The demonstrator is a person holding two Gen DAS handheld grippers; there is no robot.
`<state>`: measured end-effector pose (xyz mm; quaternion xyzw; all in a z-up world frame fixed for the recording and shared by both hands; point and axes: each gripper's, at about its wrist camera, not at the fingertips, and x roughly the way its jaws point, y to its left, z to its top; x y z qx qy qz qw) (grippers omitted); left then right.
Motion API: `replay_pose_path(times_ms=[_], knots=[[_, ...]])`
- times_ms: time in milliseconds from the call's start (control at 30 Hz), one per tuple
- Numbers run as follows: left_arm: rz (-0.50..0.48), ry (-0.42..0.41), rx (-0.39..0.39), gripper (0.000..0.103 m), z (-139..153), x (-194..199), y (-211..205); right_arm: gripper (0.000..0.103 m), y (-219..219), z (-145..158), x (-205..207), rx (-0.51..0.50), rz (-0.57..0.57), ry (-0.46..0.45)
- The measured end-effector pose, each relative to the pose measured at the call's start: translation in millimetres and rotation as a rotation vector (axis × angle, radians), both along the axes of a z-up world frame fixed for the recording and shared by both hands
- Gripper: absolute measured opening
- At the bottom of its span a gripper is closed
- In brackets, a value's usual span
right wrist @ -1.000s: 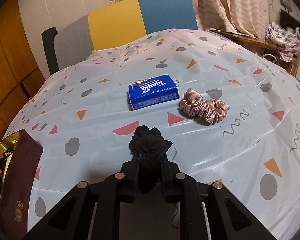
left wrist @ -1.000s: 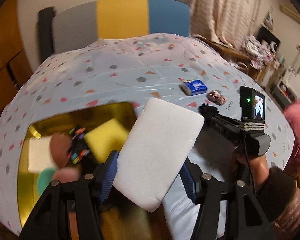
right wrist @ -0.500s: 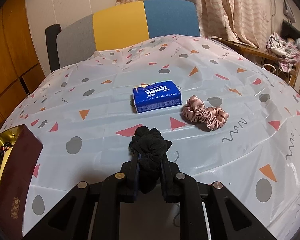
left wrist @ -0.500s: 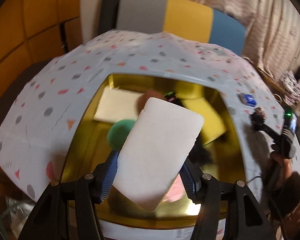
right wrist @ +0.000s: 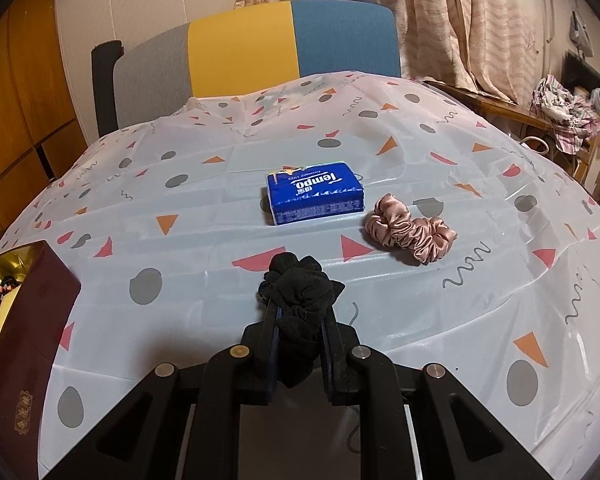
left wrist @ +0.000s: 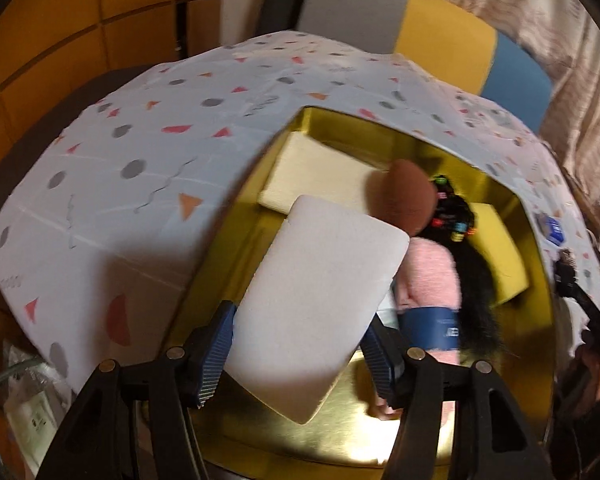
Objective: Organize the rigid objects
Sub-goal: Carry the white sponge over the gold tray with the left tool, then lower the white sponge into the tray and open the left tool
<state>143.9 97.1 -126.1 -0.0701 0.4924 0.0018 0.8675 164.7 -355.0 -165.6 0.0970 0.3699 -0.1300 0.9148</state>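
The left gripper (left wrist: 298,354) holds a white foam block (left wrist: 320,312) between its two blue ribbed pads (left wrist: 216,350); the fingers are spread wide, as wide as the block, and press on its two sides. The block is tilted and hangs over the near left part of a gold tin box (left wrist: 534,248). Inside this box lie a cream foam pad (left wrist: 320,176) at the far left corner, a yellow sponge (left wrist: 500,256) on the right, a brown egg-shaped sponge (left wrist: 404,196), a black hair piece with small coloured beads (left wrist: 460,232), and a pink fluffy thing with a blue band (left wrist: 430,280). The picture is blurred, so finer details I cannot tell.

The right gripper (right wrist: 298,316) has its fingers almost together, with a black scrunchie (right wrist: 300,292) pinched between them; the scrunchie bulges out above the fingertips. This gripper is over the patterned tablecloth (right wrist: 460,160). Farther on the cloth lies a blue Tempo tissue pack (right wrist: 315,198), and just beside it on the right a pink satin scrunchie (right wrist: 410,232), apart from the pack. At the left edge a dark red box wall (right wrist: 28,336) is visible. Behind the table stands a chair with a grey, yellow and blue back (right wrist: 252,48).
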Motion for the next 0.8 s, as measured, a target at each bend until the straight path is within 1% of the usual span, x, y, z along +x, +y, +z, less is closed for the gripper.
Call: replay_pose_path(times_ms=[33,100,133,167,233,300,367,433,533,600,633,700,767,800], knots=[[0.006,0.007,-0.006,0.065,-1.3,-0.4,1.6,0.017,0.3,0.0,0.1,-0.001,0.000,0.001],[0.003,0.016,-0.042,0.067,-2.6,-1.9,3.4,0.017,0.3,0.1,-0.1,-0.002,0.001,0.003],[0.003,0.018,-0.052,0.071,-3.2,-3.3,3.3,0.017,0.4,0.3,-0.2,-0.003,0.001,0.002],[0.003,0.016,-0.051,0.074,-3.3,-4.6,3.0,0.017,0.7,0.8,-0.6,-0.005,0.000,0.000],[0.007,0.003,-0.039,0.083,-2.2,-8.2,2.7,0.017,0.7,2.3,-2.3,-0.007,-0.003,-0.009],[0.018,-0.010,-0.025,0.083,0.0,-12.9,3.2,0.017,-0.5,3.1,-3.5,-0.008,-0.011,-0.014],[0.014,-0.007,-0.027,0.083,0.6,-14.8,3.4,0.017,-0.5,3.7,-3.8,-0.010,-0.016,-0.014],[0.010,-0.021,-0.036,0.083,2.8,-17.1,4.2,0.017,0.5,4.5,-4.3,-0.017,-0.019,-0.015],[0.007,-0.023,-0.023,0.083,1.6,-15.6,5.0,0.017,4.1,7.3,-6.1,-0.035,-0.011,-0.025],[0.009,0.003,-0.032,0.081,-3.6,-12.2,6.9,0.017,8.4,12.0,-9.5,-0.045,0.011,-0.045],[0.010,0.002,-0.024,0.080,-4.1,-11.2,6.8,0.017,10.6,14.0,-10.6,-0.049,0.020,-0.051],[0.012,0.010,-0.014,0.080,-5.2,-9.6,6.1,0.017,17.7,20.2,-16.1,-0.058,0.048,-0.062],[0.007,0.013,-0.015,0.080,-5.8,-9.3,5.9,0.017,22.8,25.4,-22.7,-0.044,0.065,-0.072],[0.007,0.011,-0.023,0.080,-5.5,-9.9,6.4,0.017,26.6,29.7,-28.3,-0.018,0.079,-0.081]])
